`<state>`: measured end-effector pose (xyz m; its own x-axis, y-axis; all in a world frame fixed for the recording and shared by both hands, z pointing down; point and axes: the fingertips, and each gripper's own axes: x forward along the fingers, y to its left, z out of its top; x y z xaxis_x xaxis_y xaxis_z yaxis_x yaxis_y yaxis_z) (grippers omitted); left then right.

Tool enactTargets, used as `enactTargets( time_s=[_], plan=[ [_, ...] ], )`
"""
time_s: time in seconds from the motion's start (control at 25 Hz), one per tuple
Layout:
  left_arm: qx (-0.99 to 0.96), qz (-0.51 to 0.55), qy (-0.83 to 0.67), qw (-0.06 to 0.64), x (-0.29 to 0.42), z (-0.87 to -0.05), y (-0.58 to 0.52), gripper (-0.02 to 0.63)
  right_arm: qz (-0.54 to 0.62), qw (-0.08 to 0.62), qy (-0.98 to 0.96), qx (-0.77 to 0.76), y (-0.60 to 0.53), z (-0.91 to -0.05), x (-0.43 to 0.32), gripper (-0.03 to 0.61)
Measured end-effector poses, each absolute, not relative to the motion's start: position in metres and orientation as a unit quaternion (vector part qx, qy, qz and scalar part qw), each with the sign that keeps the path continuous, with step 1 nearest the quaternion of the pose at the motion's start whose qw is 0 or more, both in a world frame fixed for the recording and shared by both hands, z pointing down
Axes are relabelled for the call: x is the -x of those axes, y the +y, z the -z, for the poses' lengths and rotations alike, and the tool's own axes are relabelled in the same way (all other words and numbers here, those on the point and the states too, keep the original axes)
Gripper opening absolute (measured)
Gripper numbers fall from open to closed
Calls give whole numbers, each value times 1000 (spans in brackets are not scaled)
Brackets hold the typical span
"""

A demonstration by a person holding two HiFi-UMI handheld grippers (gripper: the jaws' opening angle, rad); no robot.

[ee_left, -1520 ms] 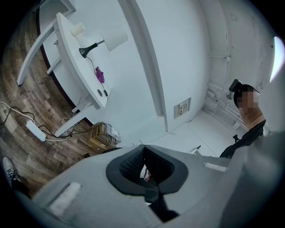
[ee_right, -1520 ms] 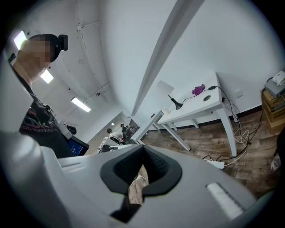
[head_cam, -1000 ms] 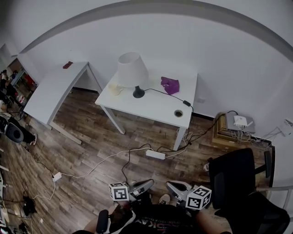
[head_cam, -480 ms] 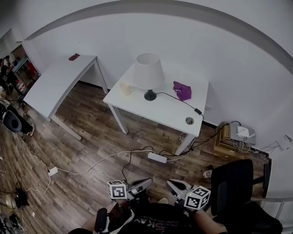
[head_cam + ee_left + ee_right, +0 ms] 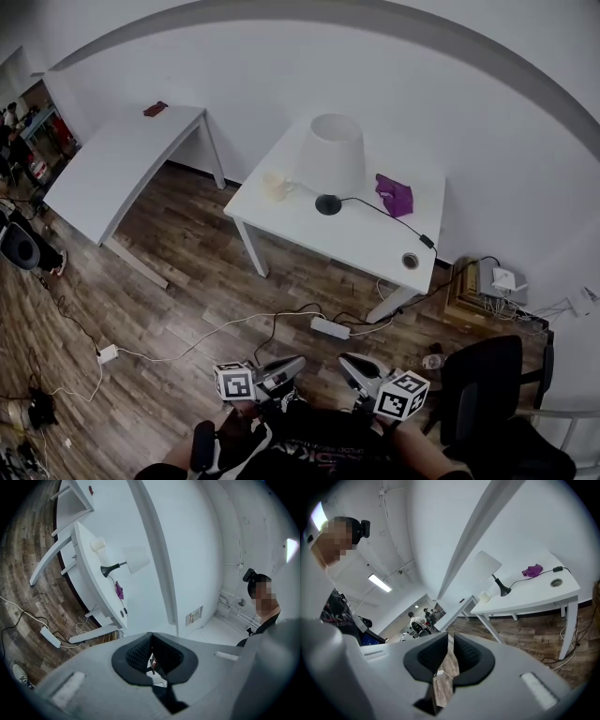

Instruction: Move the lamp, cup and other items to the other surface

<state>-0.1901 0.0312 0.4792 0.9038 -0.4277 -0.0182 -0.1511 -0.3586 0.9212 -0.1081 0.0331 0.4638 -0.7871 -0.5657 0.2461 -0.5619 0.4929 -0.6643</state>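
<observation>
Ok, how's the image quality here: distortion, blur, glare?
Head view: strong fisheye bend; lamp and white table are sharp, no motion blur. Left gripper view: dark vignetted corners, mosaic patch at right. Right gripper view: same curvature, bright ceiling light at left.

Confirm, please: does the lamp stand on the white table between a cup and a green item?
The item is purple, not green, as the head view shows; the lamp does stand on the white table between it and the cup.
</observation>
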Motion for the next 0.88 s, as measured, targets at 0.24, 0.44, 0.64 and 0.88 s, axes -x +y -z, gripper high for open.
enactTargets(
  time_s=[0.24, 0.44, 0.64, 0.88],
  plan=[
    [-814, 145, -189, 530, 226, -479, 10, -5, 383, 2, 860, 336, 10, -466, 138, 54],
    [-801, 170, -228, 527, 267, -483, 2, -5, 381, -5, 866, 323, -11, -464, 163, 60],
    [-788, 193, -262, 523, 295, -486, -3, -5, 384, -26, 873, 299, -24, -465, 185, 61],
    [-769, 215, -303, 521, 314, -493, -12, -5, 390, -45, 879, 271, -54, -473, 200, 63]
  ],
)
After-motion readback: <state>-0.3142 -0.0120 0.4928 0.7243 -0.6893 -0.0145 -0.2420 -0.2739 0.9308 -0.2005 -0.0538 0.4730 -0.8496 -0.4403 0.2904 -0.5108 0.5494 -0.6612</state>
